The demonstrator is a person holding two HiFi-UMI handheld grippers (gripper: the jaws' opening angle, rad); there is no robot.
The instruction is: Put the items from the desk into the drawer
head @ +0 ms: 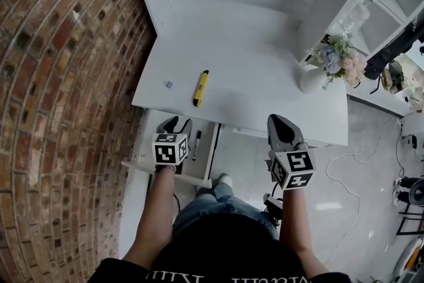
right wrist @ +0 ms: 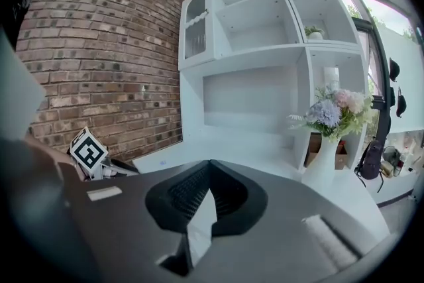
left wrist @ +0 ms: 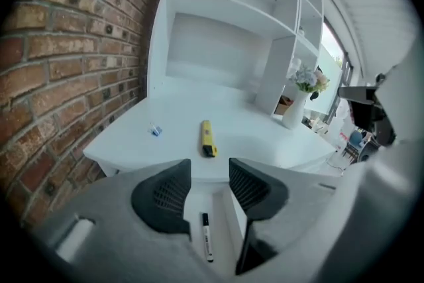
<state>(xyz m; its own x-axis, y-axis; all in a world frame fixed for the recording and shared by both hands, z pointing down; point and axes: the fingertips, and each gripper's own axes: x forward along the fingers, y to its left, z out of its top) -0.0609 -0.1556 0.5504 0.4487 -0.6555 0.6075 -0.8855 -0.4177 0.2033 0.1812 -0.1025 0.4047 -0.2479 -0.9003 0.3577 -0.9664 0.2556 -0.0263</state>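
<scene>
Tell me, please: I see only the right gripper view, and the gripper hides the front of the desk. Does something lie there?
Observer: Yes. A yellow pen-shaped item lies on the desk, near its front edge.
Operator: Is the drawer open?
Observer: It is. The drawer stands pulled out under that edge, and a white marker with a black cap lies in it.
Operator: Does the left gripper hold something?
Observer: No. The left gripper has its fingers apart over the drawer, with nothing between them.
</scene>
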